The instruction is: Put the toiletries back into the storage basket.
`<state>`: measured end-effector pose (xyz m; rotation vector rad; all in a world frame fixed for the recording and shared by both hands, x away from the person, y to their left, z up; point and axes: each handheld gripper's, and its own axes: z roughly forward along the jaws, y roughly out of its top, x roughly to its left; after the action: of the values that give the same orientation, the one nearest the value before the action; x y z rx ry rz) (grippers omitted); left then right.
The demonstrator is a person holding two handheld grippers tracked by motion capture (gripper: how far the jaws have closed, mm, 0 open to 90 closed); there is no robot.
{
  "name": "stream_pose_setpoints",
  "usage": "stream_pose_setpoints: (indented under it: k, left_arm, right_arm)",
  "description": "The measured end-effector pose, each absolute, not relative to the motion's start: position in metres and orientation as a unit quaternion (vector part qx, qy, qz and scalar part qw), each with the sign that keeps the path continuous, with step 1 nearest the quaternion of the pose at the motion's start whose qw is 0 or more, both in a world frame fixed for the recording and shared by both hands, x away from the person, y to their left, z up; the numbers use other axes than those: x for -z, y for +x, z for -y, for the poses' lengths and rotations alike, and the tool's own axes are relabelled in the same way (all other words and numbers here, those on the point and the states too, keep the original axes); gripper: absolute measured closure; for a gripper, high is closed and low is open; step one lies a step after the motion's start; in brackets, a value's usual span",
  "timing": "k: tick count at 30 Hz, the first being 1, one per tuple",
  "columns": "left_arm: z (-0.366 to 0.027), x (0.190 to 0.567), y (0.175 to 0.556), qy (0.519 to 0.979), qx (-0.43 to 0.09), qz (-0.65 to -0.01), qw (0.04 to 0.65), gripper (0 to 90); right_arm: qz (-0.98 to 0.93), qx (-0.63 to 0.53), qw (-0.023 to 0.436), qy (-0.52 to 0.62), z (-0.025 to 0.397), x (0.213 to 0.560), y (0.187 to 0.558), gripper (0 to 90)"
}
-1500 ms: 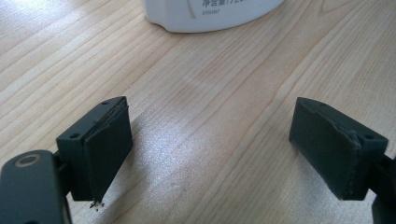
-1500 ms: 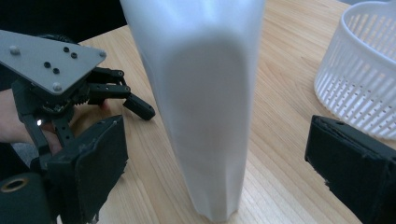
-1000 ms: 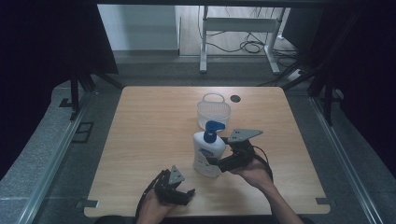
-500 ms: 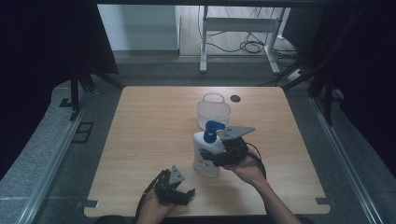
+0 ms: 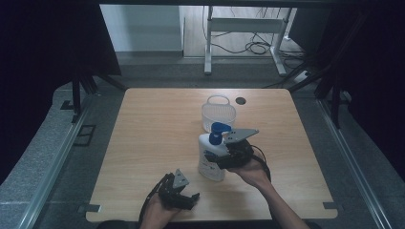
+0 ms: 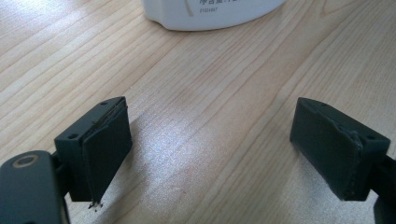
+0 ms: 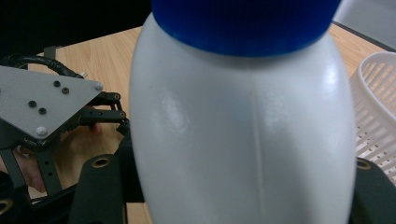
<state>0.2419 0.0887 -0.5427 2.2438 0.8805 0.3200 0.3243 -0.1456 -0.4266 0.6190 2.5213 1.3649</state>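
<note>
Since a second ago, the right gripper (image 5: pixel 220 158) has moved in from the right of the white plastic pump bottle with a blue cap (image 5: pixel 213 153) until its jaws sit on either side of the bottle's body; the left gripper (image 5: pixel 184 194) has stayed where it was near the front edge of the surface.

The right gripper, held in the person's right hand (image 5: pixel 253 172), is closed around the bottle's lower middle. In the right gripper view the bottle's white body (image 7: pixel 243 135) stands between the two black jaws, whose bases show low at its left and right, and the blue cap (image 7: pixel 245 23) runs across the top. The grey three-cornered plate (image 5: pixel 241 134) on top of this gripper sits level with the blue cap in the high view.

The bottle stands upright on the light wooden surface (image 5: pixel 153 129), a little right of centre and toward the front. Just behind it, near but apart, sits a small white plastic mesh basket with a handle (image 5: pixel 218 114). A small dark round hole (image 5: pixel 240 100) lies in the surface beyond the basket.

The left gripper rests low over the surface at the front, left of the bottle and apart from it, in the person's left hand (image 5: pixel 155 212). Its jaws are wide apart and hold nothing; in the left gripper view bare wood (image 6: pixel 210 135) lies between them and the bottle's white base (image 6: pixel 210 14) shows beyond.
</note>
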Motion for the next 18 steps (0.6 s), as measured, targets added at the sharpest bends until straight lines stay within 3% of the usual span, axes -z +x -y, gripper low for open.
stream_pose_setpoints:
  k: [18]
  left_arm:
    - [-0.089,0.543,0.242,0.865,-0.123,-0.34,0.347,12.0]
  right_arm:
    - [-0.858,-0.47,0.088,0.187,0.157,0.411,0.346,37.9]
